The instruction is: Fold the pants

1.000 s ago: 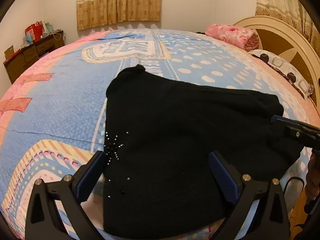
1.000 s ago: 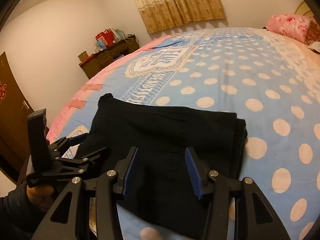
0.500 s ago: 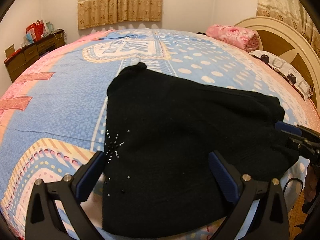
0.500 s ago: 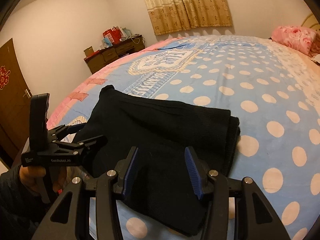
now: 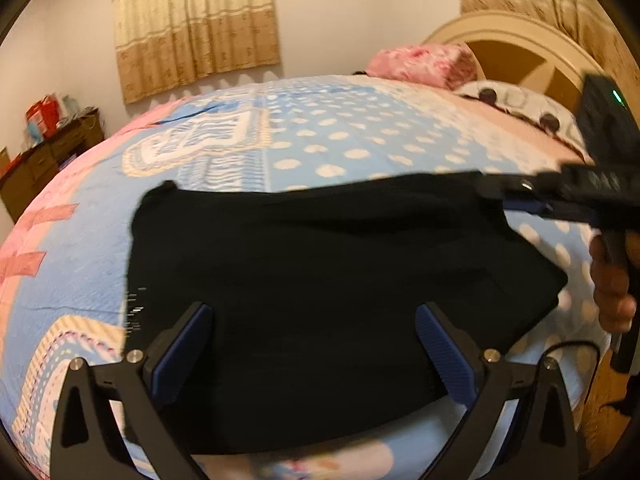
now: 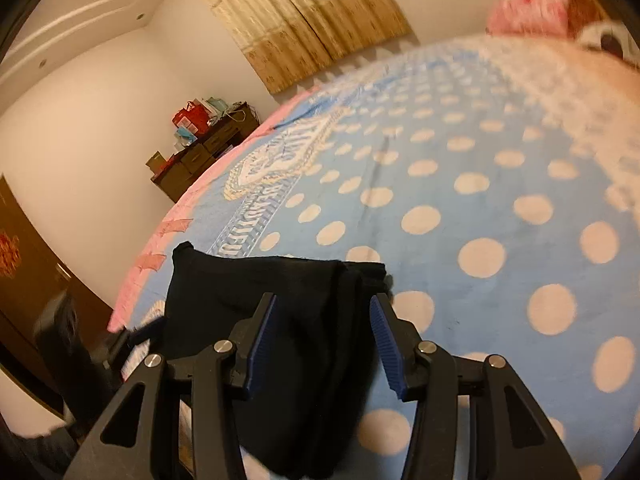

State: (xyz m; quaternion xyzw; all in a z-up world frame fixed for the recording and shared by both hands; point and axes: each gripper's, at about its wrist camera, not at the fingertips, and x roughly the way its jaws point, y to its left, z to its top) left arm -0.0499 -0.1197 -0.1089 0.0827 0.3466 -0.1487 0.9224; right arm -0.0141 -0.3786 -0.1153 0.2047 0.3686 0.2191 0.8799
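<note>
Folded black knit pants (image 5: 328, 296) lie flat on the polka-dot bed (image 6: 480, 208), ahead of both. Left hand-held gripper (image 5: 312, 344) gapes wide, empty. Right hand-held gripper (image 6: 320, 340) half-parted, gripping nothing.

Pants (image 5: 320, 288) on bed (image 5: 360, 136); pillows (image 5: 420, 60) behind.

Pale walls (image 6: 92, 128) enclose a wide bed (image 5: 360, 136) under a blue polka-dot spread; tan curtains (image 5: 196, 20) hang behind, a dark wooden dresser (image 6: 200, 160) stands cluttered against the wall, and a cream arched headboard (image 5: 516, 52) backs a pink pillow (image 5: 420, 60)
</note>
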